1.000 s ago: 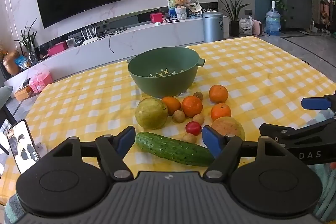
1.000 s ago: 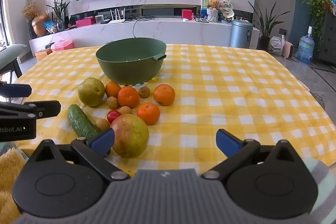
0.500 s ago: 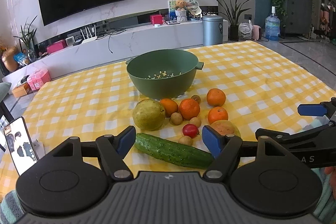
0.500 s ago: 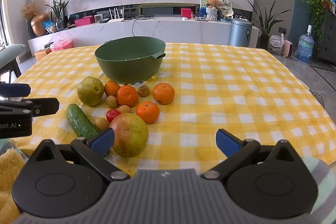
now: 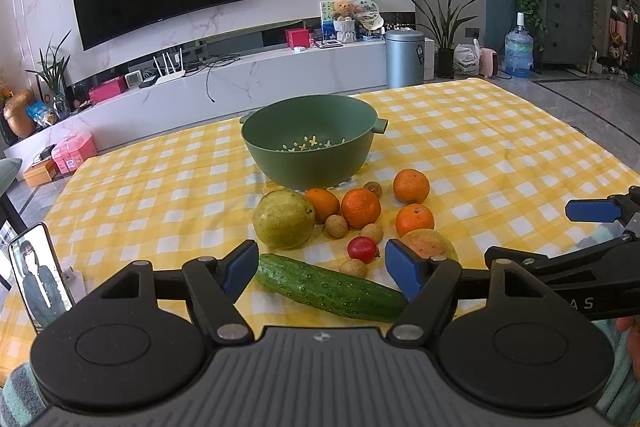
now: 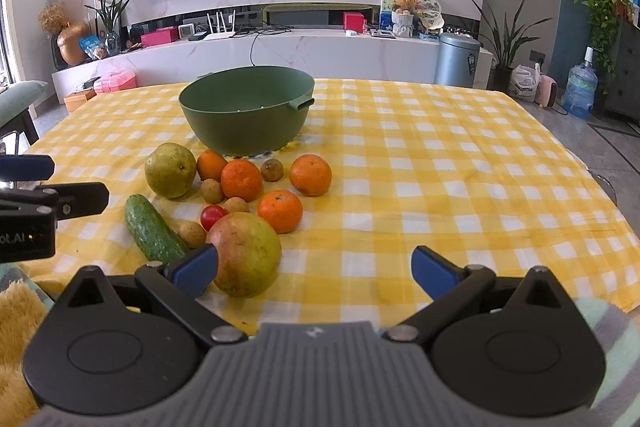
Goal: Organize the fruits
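A green colander bowl [image 5: 310, 147] [image 6: 246, 111] stands mid-table on the yellow checked cloth. In front of it lies a cluster: a green pear [image 5: 284, 219] [image 6: 170, 169], several oranges [image 5: 360, 207] [image 6: 310, 174], small brown fruits [image 5: 335, 225], a red cherry tomato [image 5: 362, 249] [image 6: 212, 215], a cucumber [image 5: 330, 287] [image 6: 154, 231] and a red-green mango [image 5: 430, 243] [image 6: 246, 253]. My left gripper [image 5: 322, 269] is open, empty, just above the cucumber's near side. My right gripper [image 6: 316, 269] is open and empty, its left fingertip [image 6: 196, 267] beside the mango.
A phone [image 5: 38, 277] stands propped at the table's left edge. The cloth [image 6: 440, 179] right of the fruit is bare. A white TV bench [image 6: 280, 51], a bin [image 6: 456, 61] and plants are behind the table.
Both grippers have drifted slightly forward and up over the near edge; the fruits sit a little lower in view. Nothing was taken hold of.
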`<state>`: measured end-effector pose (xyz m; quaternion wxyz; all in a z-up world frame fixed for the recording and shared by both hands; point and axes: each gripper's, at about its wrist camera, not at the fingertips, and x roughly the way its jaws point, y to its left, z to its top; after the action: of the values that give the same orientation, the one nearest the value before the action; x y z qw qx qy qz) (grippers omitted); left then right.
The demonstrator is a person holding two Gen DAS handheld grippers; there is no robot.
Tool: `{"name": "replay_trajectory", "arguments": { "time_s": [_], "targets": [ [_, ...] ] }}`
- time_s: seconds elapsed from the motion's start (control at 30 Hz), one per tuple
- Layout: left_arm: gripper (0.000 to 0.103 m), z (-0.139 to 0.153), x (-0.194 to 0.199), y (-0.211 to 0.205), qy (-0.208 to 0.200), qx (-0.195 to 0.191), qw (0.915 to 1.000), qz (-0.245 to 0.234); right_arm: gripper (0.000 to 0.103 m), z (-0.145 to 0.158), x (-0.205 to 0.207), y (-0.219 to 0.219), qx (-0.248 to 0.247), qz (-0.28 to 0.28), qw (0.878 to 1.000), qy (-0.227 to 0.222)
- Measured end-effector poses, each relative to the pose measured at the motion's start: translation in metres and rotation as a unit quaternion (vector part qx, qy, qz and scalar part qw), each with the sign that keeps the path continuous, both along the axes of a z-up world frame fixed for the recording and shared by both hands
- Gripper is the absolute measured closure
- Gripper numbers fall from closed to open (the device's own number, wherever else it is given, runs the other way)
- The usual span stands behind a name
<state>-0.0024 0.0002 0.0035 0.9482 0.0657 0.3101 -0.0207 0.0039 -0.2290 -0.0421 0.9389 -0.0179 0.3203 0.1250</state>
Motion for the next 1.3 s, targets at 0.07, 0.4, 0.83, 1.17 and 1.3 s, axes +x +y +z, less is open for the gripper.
{"name": "replay_trajectory", "arguments": {
  "time_s": [0.07,0.4,0.83,1.17,1.3],
  "targets": [
    [0.018,0.0000,0.0000,0.0004,0.000,0.000,1.0000,0.000,0.004,-0.0005,0.0003,0.0003,0.000,0.000,1.000,0.000],
    [0.018,-0.0001,-0.0001,0.0005,0.001,-0.001,1.0000,0.000,0.004,-0.0010,0.0008,0.0004,-0.001,0.000,1.000,0.001],
    [0.018,-0.0004,-0.0014,0.0032,0.003,-0.001,1.0000,0.001,0.004,-0.0023,0.0013,0.0010,-0.003,0.000,1.000,0.002],
    [0.018,-0.0006,-0.0015,0.0031,0.003,-0.001,1.0000,0.002,0.004,-0.0047,0.0010,0.0004,-0.007,0.000,1.000,0.004],
    [0.018,-0.0005,-0.0015,0.0030,0.003,-0.001,1.0000,0.002,0.004,-0.0056,0.0012,0.0011,-0.009,0.000,1.000,0.005]
  ]
}}
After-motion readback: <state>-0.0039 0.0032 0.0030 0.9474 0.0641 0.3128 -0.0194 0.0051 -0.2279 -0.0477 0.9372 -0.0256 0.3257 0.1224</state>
